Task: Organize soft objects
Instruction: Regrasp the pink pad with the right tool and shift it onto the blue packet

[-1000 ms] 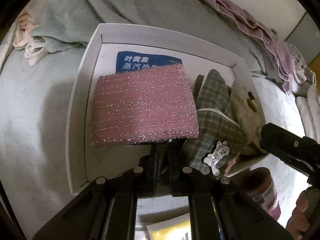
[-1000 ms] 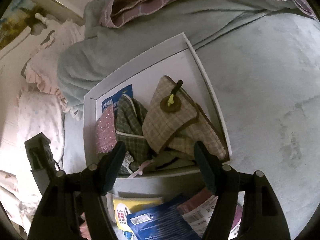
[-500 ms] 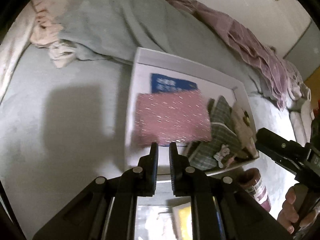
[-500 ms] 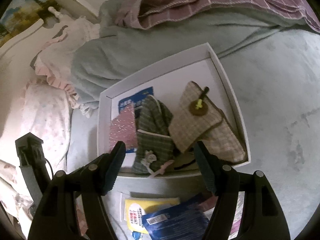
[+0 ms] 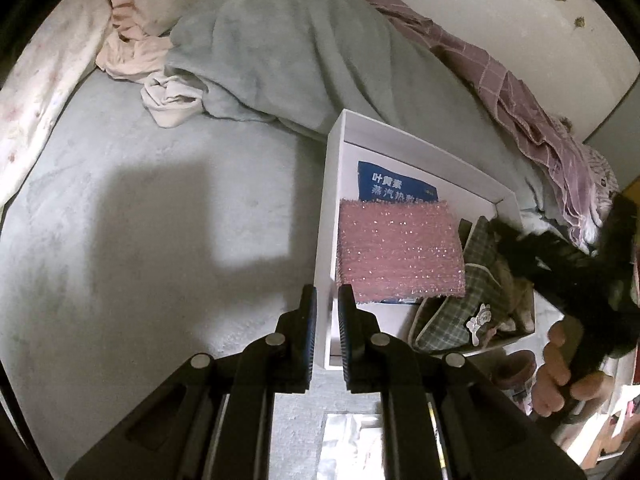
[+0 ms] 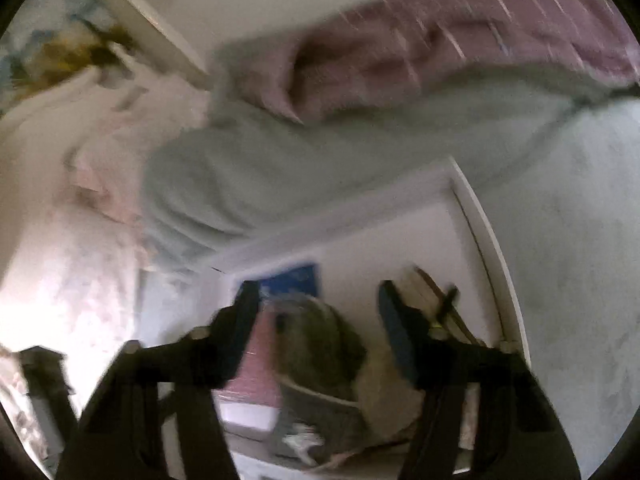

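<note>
Your right tongs (image 6: 316,300) sit right over the green pouch (image 6: 320,344), half-spread & closing, not pinching yet; left tongs (image 5: 325,304) nearly shut, empty, off to the box's (image 5: 326,200) side.

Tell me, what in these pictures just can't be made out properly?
- Blue packet: left wrist view, its lower part is hidden under the pink glittery cloth.
- Beige checked item: left wrist view, mostly hidden behind the right hand-held gripper.
- Green plaid pouch: right wrist view, smeared by motion blur; whether the pads touch it is unclear.
- Papers: left wrist view, cut off by the edge.
</note>
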